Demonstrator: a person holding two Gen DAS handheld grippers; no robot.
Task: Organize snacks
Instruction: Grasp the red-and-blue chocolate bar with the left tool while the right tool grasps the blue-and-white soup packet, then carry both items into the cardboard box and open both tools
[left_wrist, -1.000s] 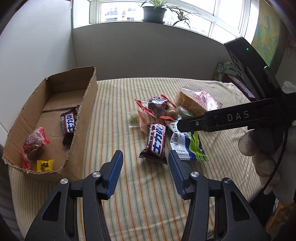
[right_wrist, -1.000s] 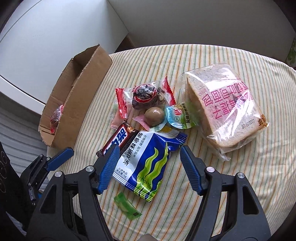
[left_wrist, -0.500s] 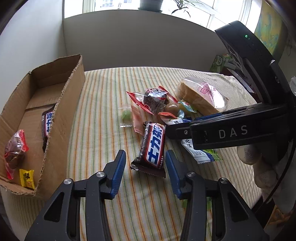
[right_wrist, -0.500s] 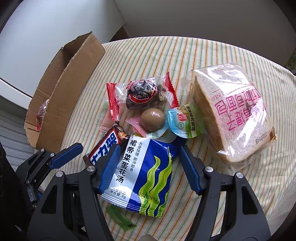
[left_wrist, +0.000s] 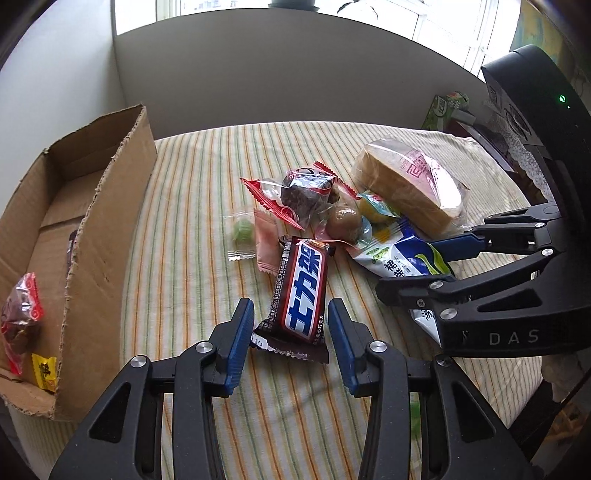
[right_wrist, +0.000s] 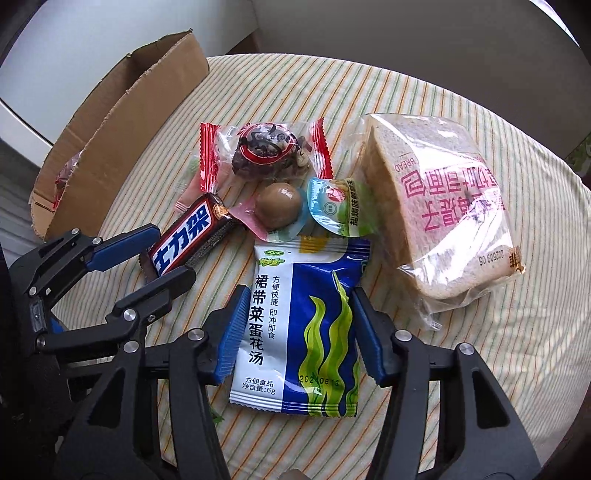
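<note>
The brown, foil-wrapped chocolate bar with blue lettering (left_wrist: 301, 295) lay on the striped tablecloth (left_wrist: 192, 236), its near end between the left gripper (left_wrist: 291, 345)'s parted blue pads, apparently untouched. It looked light, stiff and slippery, best pinched across its width. The right gripper (right_wrist: 295, 332) was closing around the flat blue-and-white soup sachet (right_wrist: 299, 325), soft and crinkly. The brown cardboard box (left_wrist: 110, 206) waited just left.

The right tongs (left_wrist: 424, 269) cover the lower part of the soup packet (left_wrist: 399, 258) in the left wrist view. The cardboard box (left_wrist: 110, 206) runs off the picture's left edge, and its near wall hides part of the snacks inside. The green candy (left_wrist: 243, 232) is blurred.
</note>
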